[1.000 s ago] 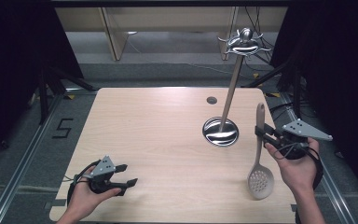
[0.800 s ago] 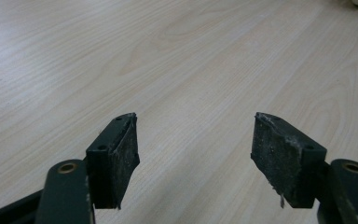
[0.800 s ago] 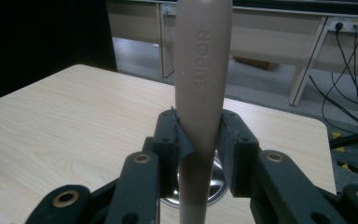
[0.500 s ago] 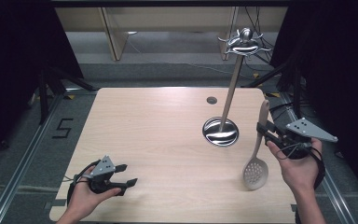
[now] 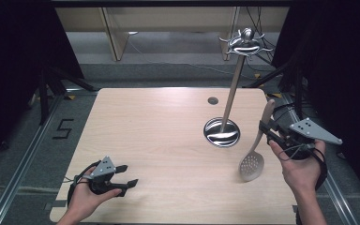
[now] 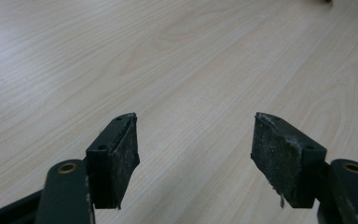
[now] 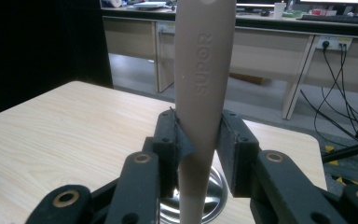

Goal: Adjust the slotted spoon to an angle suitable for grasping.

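Lifted and tilted since before, the skimmer [image 5: 255, 152] hung clamped in the right claw [image 5: 268, 130]; left claw [image 5: 127, 175] gaped empty; it could swing against the stand [image 5: 232, 93]

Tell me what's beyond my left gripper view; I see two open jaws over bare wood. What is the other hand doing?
Observer: The right hand-held gripper is shut on the handle of a beige slotted spoon.
Operator: Is the spoon lifted?
Observer: It hangs tilted, bowl down near the table and handle up; from the high view I cannot tell whether the bowl touches the wood.
Operator: Anything close to it?
Observer: A metal utensil stand with a round base and a tall pole topped by hooks stands just left of the spoon.
Operator: And my own gripper?
Observer: The left hand-held gripper sits low at the table's near left corner, far from the stand.
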`<action>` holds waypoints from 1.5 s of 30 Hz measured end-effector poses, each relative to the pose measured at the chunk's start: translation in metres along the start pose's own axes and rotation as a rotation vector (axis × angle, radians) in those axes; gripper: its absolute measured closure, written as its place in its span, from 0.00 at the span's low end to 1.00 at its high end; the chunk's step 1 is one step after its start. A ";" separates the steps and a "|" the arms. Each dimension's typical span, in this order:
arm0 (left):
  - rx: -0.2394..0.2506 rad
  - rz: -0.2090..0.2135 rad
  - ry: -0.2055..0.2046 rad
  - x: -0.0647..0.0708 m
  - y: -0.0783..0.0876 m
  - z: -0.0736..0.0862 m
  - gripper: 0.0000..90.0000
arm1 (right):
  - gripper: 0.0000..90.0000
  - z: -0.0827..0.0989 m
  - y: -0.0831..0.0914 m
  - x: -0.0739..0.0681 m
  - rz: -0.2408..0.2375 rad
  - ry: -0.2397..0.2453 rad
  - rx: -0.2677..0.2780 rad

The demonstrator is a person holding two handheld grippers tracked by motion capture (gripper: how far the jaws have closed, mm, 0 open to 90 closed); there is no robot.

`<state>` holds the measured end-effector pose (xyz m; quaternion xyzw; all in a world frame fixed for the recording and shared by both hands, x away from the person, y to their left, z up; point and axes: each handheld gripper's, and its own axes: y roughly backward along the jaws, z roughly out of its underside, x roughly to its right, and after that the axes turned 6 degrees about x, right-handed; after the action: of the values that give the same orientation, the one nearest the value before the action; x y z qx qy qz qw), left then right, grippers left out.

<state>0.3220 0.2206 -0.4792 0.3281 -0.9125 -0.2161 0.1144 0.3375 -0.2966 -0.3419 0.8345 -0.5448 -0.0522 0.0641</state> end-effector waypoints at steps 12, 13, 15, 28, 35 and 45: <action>0.002 -0.004 0.025 0.001 0.000 0.000 0.34 | 0.78 -0.004 0.002 0.000 0.000 -0.013 0.033; 0.002 -0.004 0.025 0.001 0.000 0.000 0.34 | 0.78 -0.004 0.002 0.000 0.000 -0.013 0.033; 0.002 -0.004 0.025 0.001 0.000 0.000 0.34 | 0.78 -0.006 0.002 0.000 0.009 0.002 0.049; -0.001 -0.002 0.025 0.001 0.000 0.000 0.34 | 0.78 -0.012 0.003 -0.005 0.005 -0.005 0.067; -0.005 0.002 0.025 0.001 0.001 0.000 0.34 | 0.78 -0.016 0.001 -0.006 0.002 0.007 0.074; -0.005 0.001 -0.001 -0.001 0.002 -0.001 0.34 | 0.78 -0.022 -0.002 -0.013 -0.003 0.003 0.090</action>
<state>0.3221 0.2223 -0.4777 0.3274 -0.9121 -0.2182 0.1149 0.3378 -0.2828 -0.3203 0.8373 -0.5454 -0.0265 0.0271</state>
